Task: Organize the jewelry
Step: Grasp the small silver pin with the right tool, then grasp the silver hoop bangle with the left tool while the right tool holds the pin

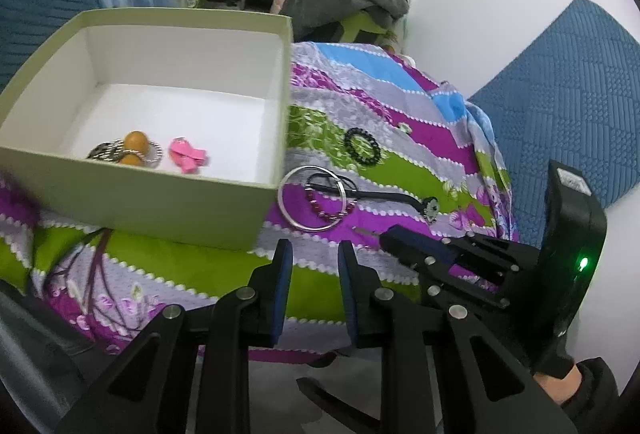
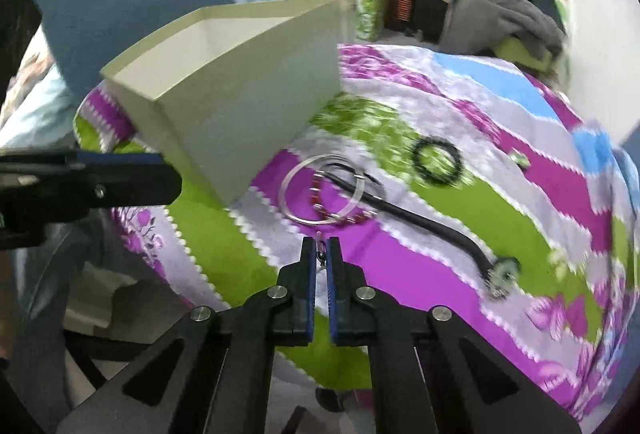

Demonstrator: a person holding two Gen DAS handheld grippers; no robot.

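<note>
Jewelry lies scattered on a striped cloth (image 1: 360,185) beside a pale box (image 1: 168,201); the right gripper (image 2: 321,258) pinches a small metal charm (image 2: 320,254), light, slippery and best held by its loop, just short of a silver bangle (image 2: 324,189). The left gripper (image 1: 314,274) hangs empty, jaws moderately apart. Only the left wrist view sees into the box, where amber beads (image 1: 134,141) and a pink ribbon piece (image 1: 187,153) rest; the right shows its outer wall alone.

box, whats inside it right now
In the box: a pink bow clip, orange beads and silver chain pieces. Its near wall hides the front floor strip.
</note>
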